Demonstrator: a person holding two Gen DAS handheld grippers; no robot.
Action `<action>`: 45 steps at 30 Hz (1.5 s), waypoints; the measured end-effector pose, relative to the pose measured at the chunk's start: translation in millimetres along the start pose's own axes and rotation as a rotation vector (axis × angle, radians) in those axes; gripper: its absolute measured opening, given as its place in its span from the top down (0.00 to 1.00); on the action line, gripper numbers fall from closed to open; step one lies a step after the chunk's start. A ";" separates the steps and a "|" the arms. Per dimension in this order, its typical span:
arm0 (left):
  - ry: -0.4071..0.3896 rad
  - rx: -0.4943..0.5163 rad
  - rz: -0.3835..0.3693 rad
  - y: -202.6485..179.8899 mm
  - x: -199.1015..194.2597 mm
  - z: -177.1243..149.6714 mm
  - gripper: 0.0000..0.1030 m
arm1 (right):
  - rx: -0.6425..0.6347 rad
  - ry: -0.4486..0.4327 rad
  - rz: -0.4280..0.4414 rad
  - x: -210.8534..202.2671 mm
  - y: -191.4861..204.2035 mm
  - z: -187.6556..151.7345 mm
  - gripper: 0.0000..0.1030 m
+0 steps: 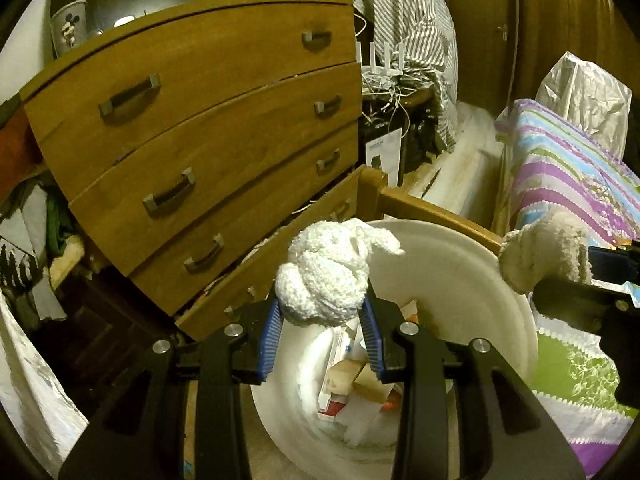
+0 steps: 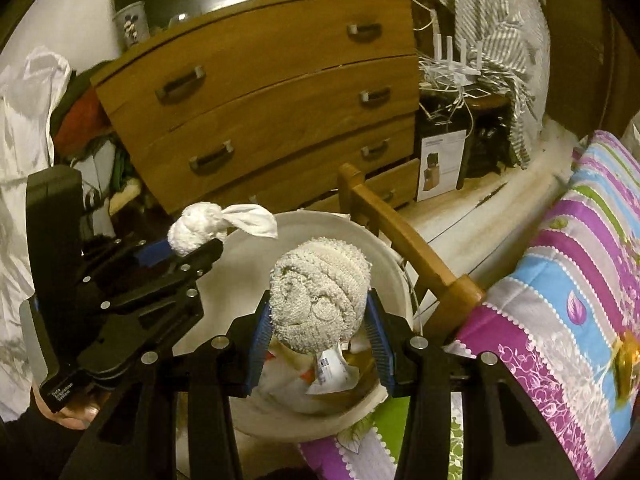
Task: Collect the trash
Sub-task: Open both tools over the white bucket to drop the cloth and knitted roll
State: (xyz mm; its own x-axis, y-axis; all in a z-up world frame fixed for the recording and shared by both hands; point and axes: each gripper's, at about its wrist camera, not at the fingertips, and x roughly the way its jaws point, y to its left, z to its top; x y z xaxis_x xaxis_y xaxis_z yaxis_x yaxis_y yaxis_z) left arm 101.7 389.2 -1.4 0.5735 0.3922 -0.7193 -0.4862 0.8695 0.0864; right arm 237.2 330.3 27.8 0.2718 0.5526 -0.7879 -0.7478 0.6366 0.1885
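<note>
— We hold a white sock ball (image 1: pixel 328 276) clamped in the left hand-held gripper (image 1: pixel 322 338) and a grey sock ball (image 2: pixel 318 294) in the right hand-held gripper (image 2: pixel 318 346), both over the bin (image 1: pixel 480 280).

— Then we centre each above the opening before we let go.

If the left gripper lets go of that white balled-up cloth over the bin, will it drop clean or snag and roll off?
The white cloth ball looks soft and light, squeezed between the left gripper pads, so it should fall limply, not bounce. Its loose tail may catch a finger. It hangs over the white bin, so it probably lands inside.
</note>
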 end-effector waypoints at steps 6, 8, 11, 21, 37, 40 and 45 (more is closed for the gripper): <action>0.009 -0.008 -0.007 5.7 7.5 -1.0 0.67 | -0.034 0.019 -0.011 9.7 10.0 1.2 0.55; 0.008 -0.007 -0.004 6.5 8.2 -1.2 0.67 | -0.041 0.023 -0.011 9.9 9.6 0.3 0.55; 0.009 -0.009 -0.004 7.7 9.7 -1.7 0.67 | -0.057 0.023 -0.017 10.6 13.4 0.4 0.55; 0.006 -0.014 -0.003 10.9 11.8 -3.0 0.67 | -0.119 0.012 -0.038 3.3 22.6 2.3 0.55; 0.003 -0.015 -0.007 14.0 11.2 -3.7 0.67 | -0.144 0.005 -0.059 -4.1 23.6 7.1 0.55; 0.000 -0.016 -0.006 15.5 10.1 -3.3 0.67 | -0.153 0.006 -0.063 -5.0 24.1 7.1 0.55; 0.005 -0.015 -0.006 15.6 9.0 -2.8 0.67 | -0.167 0.006 -0.067 -6.4 27.3 8.6 0.55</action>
State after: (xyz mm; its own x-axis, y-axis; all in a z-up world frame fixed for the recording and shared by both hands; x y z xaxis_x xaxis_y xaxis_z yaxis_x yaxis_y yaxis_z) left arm 97.4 405.4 -8.4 0.5729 0.3853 -0.7234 -0.4926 0.8673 0.0718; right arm 220.2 348.8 43.1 0.3216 0.5085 -0.7988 -0.8182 0.5738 0.0358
